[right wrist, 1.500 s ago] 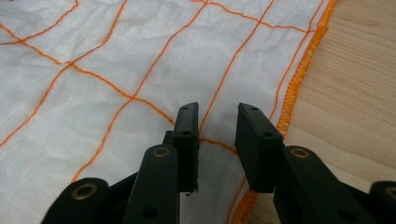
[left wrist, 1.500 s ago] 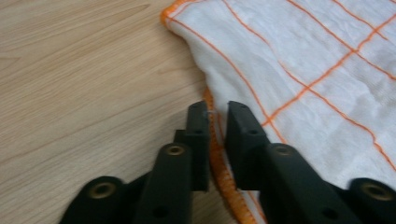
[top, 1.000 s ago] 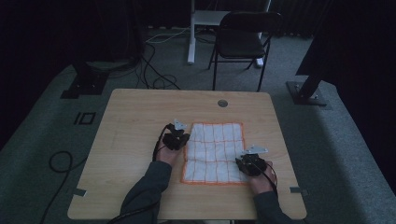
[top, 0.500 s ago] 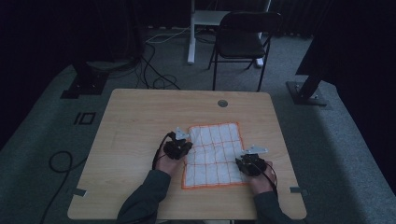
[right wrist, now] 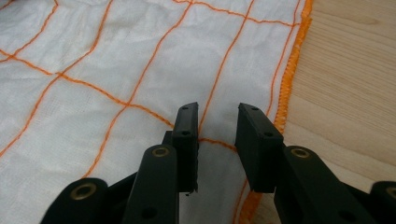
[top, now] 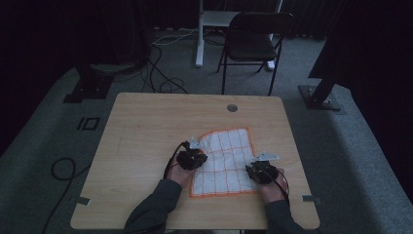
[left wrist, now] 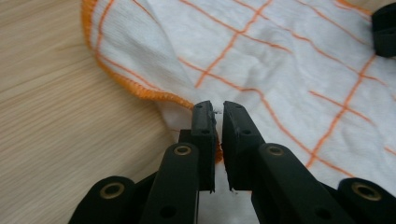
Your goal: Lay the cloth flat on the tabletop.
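Folded-over cloth (top: pixel 226 161) corner, left claw (left wrist: pixel 217 109) just opening.

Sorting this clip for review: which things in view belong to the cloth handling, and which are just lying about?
In the job:
- white cloth with orange grid
- left tool, jaws just been opening, cloth edge in the narrow gap
- right tool, jaws apart over the cloth's right side
- wooden table

Lying about:
- black chair
- floor cables
- white stand

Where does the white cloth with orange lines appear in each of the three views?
High view: the cloth lies right of the table's centre, between both grippers.
Left gripper view: it covers the upper right, its orange hem curling at left.
Right gripper view: it covers the left and centre.
Shared landmark: the orange hem.
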{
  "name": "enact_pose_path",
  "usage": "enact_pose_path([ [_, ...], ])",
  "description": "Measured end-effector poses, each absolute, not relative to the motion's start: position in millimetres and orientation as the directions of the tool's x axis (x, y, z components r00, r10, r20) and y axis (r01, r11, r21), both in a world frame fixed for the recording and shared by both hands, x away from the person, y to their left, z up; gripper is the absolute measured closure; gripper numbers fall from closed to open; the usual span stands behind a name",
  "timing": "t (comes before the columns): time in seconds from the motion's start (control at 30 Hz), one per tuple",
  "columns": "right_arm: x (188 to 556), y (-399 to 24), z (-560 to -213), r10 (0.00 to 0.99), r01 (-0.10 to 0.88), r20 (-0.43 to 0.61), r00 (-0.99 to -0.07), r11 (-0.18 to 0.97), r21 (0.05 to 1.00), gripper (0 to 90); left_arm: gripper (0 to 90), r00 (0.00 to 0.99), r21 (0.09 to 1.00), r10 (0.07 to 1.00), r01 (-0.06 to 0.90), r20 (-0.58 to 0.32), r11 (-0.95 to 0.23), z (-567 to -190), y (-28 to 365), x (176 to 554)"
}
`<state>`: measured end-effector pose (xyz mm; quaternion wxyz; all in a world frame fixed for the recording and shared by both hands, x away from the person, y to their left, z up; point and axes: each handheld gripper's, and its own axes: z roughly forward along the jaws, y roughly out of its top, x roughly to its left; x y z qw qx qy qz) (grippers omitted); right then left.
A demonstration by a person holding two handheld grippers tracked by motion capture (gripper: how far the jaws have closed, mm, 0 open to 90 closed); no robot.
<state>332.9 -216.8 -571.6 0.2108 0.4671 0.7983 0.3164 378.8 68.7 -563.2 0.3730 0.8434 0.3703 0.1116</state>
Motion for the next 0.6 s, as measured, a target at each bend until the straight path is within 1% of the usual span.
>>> enact_pose_path([
  [0.1,333,-217,-572,0.879,0.613,-0.041,-0.475,0.363,0.702,69.0,83.6,0.707,0.706,0.699,0.549,-0.108,-0.446,-564,69,379],
  [0.37,333,-217,-572,0.88,0.613,-0.041,-0.474,0.363,0.702,68.7,83.7,0.721,0.704,0.685,0.54,-0.104,-0.461,-563,68,377],
  [0.4,333,-217,-572,0.88,0.612,-0.041,-0.474,0.363,0.702,68.6,83.7,0.718,0.712,0.686,0.544,-0.119,-0.445,-562,70,376],
  [0.6,333,-217,-572,0.879,0.612,-0.041,-0.475,0.364,0.702,68.5,82.2,0.71,0.737,0.69,0.54,-0.139,-0.407,-554,78,373],
])
